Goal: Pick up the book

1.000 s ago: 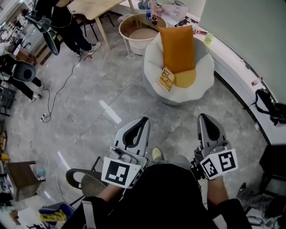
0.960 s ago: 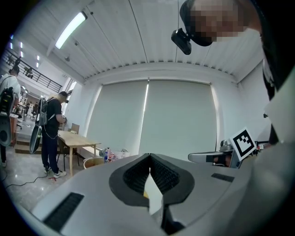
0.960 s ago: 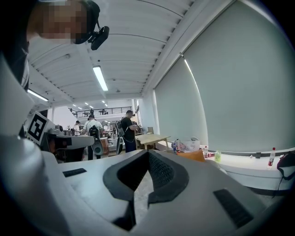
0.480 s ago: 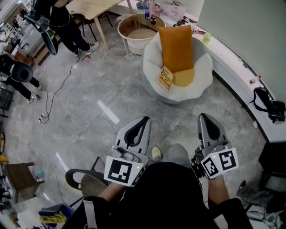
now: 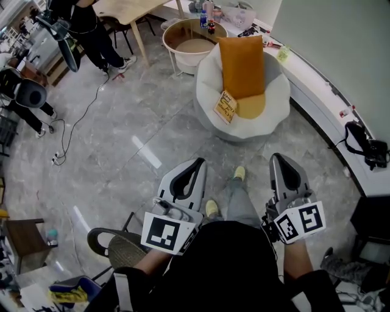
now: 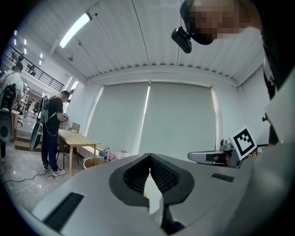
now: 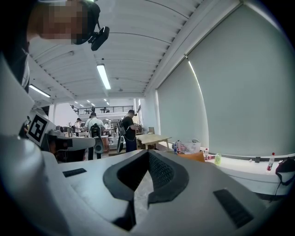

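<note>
A small yellow book (image 5: 226, 107) leans on the seat of a white round armchair (image 5: 277, 103), against an orange cushion (image 5: 242, 66). My left gripper (image 5: 198, 162) hangs well short of the chair, above the grey floor, shut with nothing in it. My right gripper (image 5: 279, 158) is level with it on the right, also shut and empty. In the left gripper view the left gripper (image 6: 149, 156) shows its jaws touching at the tips, and the right gripper (image 6: 193, 156) sticks in from the right. The right gripper view shows that gripper (image 7: 148, 153) with its jaws together.
A round tub-like side table (image 5: 177, 49) stands behind the armchair, with bottles (image 5: 204, 17) nearby. A white curved ledge (image 5: 323, 103) runs along the right wall. A person (image 5: 85, 24) stands by a wooden table (image 5: 125, 11) at far left. A cable (image 5: 79, 125) crosses the floor. My feet (image 5: 212, 209) show between the grippers.
The grippers have kept still. One of my feet has stepped forward between them, toward the armchair.
</note>
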The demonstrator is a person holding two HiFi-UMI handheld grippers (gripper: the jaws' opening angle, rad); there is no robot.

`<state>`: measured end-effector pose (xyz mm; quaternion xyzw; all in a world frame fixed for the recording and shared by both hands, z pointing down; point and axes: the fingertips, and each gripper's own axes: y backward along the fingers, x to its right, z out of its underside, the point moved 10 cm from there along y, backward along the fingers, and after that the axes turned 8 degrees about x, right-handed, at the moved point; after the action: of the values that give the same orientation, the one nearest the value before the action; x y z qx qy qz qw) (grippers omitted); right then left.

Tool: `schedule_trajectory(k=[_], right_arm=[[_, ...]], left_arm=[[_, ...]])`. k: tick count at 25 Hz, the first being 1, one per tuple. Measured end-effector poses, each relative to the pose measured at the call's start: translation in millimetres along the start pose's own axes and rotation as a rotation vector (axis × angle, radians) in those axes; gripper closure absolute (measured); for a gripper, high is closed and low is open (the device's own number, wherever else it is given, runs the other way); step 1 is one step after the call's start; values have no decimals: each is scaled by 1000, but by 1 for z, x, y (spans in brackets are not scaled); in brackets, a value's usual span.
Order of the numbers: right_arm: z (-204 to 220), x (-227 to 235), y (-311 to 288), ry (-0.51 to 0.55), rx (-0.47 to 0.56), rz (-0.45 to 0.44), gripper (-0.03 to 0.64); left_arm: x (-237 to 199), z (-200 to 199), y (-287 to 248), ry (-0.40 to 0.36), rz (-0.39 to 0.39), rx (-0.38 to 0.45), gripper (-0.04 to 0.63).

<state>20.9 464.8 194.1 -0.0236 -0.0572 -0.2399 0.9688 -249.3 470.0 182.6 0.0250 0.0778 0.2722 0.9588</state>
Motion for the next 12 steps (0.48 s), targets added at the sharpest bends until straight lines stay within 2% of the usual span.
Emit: schedule_trajectory(k=[12], right_arm=[[0,21,7,-18,32,29,606]], left_arm=[[9,-3,-8,-19,17,1,583]])
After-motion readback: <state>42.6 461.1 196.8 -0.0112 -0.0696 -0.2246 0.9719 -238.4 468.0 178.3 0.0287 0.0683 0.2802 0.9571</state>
